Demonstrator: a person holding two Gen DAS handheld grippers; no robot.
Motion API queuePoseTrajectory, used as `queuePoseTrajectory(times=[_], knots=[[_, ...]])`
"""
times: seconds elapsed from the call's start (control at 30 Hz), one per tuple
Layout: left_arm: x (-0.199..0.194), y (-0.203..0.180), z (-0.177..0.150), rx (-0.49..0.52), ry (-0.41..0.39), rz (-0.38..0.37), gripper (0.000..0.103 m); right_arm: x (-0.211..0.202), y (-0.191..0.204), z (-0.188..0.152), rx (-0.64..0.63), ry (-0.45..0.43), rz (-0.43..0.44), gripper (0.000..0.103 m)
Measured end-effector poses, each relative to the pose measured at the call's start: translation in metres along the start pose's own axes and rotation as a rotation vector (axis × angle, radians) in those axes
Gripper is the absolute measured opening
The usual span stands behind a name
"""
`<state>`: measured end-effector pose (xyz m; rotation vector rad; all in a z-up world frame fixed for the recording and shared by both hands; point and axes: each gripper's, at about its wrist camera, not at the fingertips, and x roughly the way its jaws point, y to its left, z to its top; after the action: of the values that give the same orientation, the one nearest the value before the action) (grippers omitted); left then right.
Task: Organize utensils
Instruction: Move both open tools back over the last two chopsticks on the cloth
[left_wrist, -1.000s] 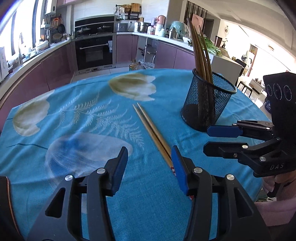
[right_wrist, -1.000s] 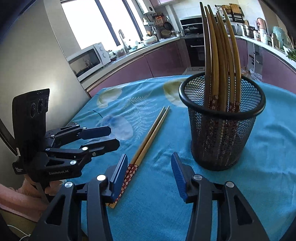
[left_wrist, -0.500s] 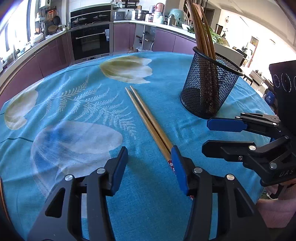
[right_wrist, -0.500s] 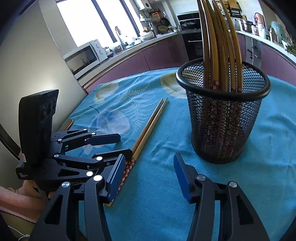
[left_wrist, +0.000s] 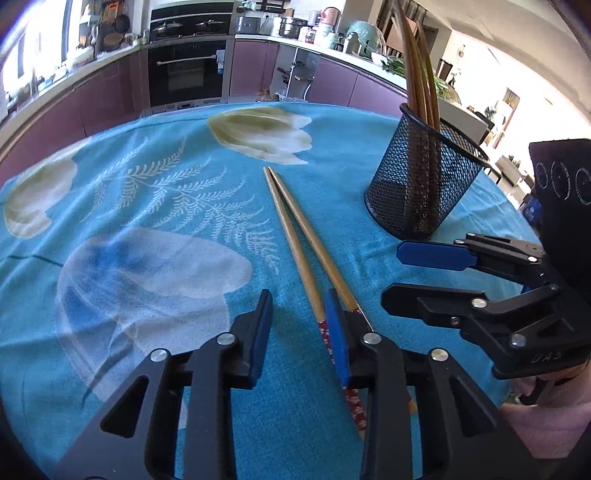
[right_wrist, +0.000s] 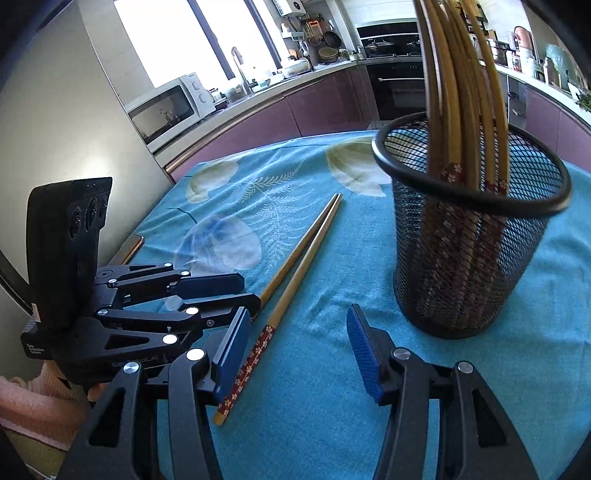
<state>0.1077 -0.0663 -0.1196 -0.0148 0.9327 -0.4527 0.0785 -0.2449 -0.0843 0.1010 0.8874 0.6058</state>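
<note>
Two wooden chopsticks (left_wrist: 301, 236) with red flowered ends lie side by side on the blue tablecloth; they also show in the right wrist view (right_wrist: 295, 266). My left gripper (left_wrist: 299, 325) is open and low over their red ends, one chopstick between its fingers, the right finger lying over the other. A black mesh holder (left_wrist: 421, 184) with several chopsticks stands to the right; in the right wrist view the holder (right_wrist: 469, 236) is just ahead. My right gripper (right_wrist: 295, 354) is open and empty, beside the holder; it shows in the left view (left_wrist: 413, 275).
The round table's tablecloth (left_wrist: 147, 221) has white flower prints. Its near edge (left_wrist: 506, 391) is close to my right hand. Purple kitchen cabinets and an oven (left_wrist: 188, 74) stand behind the table. A microwave (right_wrist: 166, 107) sits on the counter at left.
My left gripper has moved forward and down over the red ends of the lying chopsticks. My right gripper has moved closer to the mesh holder. Both stay open.
</note>
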Motion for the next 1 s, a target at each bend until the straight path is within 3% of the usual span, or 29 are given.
queuePoseTrajectory(times=[0.17, 0.43, 0.63, 0.73, 1.0], knots=[[-0.001, 0.013, -0.003, -0.066, -0.001, -0.052, 0.022, 0.014, 0.011, 0.005, -0.044, 0.028, -0.038, 0.046], [0.001, 0.016, -0.004, -0.076, -0.004, -0.063, 0.019, 0.022, 0.022, 0.002, -0.108, 0.062, -0.099, 0.027], [0.002, 0.015, -0.005, -0.061, 0.0, -0.063, 0.019, 0.013, 0.013, -0.001, -0.085, 0.075, -0.128, 0.024], [0.004, 0.011, 0.0, -0.038, -0.004, -0.049, 0.027, 0.013, 0.012, 0.002, -0.085, 0.072, -0.136, 0.024], [0.018, 0.008, 0.015, 0.008, 0.018, 0.0, 0.024, 0.029, 0.014, 0.013, -0.102, 0.058, -0.181, 0.023]])
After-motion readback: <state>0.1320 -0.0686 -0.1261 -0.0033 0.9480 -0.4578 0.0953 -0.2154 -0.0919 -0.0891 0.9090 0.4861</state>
